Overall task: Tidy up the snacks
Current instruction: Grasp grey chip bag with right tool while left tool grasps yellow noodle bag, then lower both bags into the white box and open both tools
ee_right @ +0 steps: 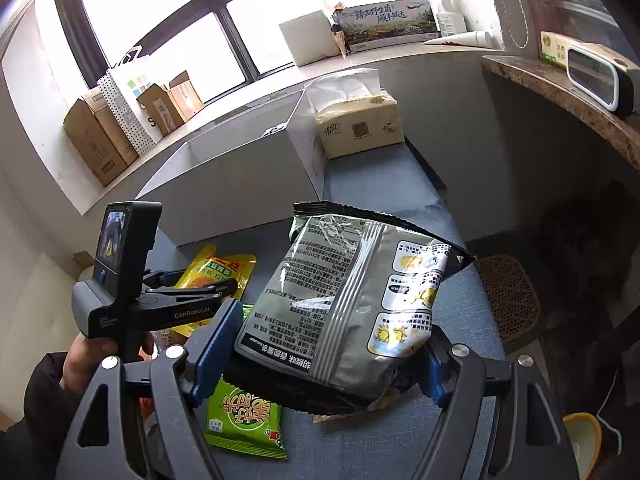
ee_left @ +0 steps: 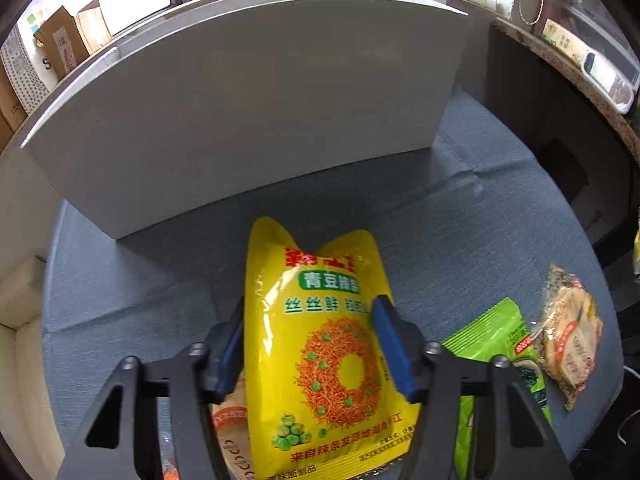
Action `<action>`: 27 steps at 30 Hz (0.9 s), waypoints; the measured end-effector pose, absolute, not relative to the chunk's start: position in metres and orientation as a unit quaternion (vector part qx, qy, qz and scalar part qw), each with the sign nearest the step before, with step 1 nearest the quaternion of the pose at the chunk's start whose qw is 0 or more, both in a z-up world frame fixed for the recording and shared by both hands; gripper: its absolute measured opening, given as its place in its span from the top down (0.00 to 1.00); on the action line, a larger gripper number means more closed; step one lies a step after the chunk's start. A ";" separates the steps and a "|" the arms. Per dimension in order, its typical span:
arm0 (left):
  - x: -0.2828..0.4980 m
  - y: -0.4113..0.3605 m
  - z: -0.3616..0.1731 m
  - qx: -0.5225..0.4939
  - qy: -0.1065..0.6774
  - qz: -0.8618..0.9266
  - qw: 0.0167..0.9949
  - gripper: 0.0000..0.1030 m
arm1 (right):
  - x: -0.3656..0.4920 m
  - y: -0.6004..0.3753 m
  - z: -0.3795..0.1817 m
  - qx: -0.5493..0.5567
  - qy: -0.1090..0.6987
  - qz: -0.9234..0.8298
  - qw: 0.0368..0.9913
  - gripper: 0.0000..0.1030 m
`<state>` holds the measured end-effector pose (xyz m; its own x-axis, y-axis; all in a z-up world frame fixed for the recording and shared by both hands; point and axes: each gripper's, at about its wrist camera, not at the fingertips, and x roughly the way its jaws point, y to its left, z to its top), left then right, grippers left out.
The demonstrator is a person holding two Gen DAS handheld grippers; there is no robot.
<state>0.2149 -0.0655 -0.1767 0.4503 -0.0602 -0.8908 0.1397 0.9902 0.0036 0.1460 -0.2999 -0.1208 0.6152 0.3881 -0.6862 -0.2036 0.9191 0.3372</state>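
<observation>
The left gripper (ee_left: 308,328) has its blue pads pressed against both sides of a yellow snack bag (ee_left: 324,344), holding it upright above the blue tablecloth (ee_left: 460,216), just in front of a white box (ee_left: 248,120) whose near wall fills most of the left wrist view. To the right of that bag, lying flat on the cloth, are a green snack packet (ee_left: 496,336) and, just beside it, a clear packet of pale biscuits (ee_left: 568,332). The right gripper (ee_right: 332,344) is clamped on a large grey chip bag (ee_right: 352,292), jaws set fairly wide by its bulk, the printed back turned up and the bag tilted over the table. Under it another green packet (ee_right: 244,420) lies flat. From the right wrist view the white box stands open at the top, and a pack of tissues (ee_right: 360,124) sits just beside its right end. On the left, a hand (ee_right: 92,356) grips the handle of the other gripper.
</observation>
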 end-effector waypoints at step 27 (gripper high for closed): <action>0.184 0.044 0.017 -0.058 0.337 -0.032 0.939 0.72 | 0.212 -0.200 -0.044 0.032 0.332 0.283 0.899 0.21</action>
